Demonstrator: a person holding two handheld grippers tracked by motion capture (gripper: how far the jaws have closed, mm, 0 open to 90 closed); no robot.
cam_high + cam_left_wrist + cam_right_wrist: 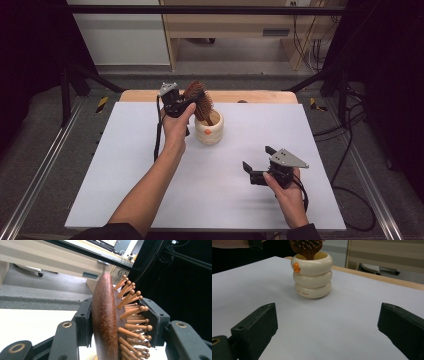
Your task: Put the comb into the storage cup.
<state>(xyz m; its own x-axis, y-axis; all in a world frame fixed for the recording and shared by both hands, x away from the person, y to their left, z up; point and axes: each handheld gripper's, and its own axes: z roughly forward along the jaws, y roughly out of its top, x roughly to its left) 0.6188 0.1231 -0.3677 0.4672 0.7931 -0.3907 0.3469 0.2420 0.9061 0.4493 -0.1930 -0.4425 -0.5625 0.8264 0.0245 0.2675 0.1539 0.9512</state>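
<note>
Bristles (132,312) wooden, knob-tipped; cup (312,277) ringed.

My bench (150,165) has a white top with a strip of bare wood showing along its far edge. One thing stands directly on it: a cream holder (209,131) shaped like three stacked rings, upright, toward the far middle, with a small orange mark near its rim and tiny red lettering on its lowest ring. The white surface around it is bare.

Left tongs (186,101) are raised and clamped tight; right tongs (256,163) gape wide, held low.
</note>
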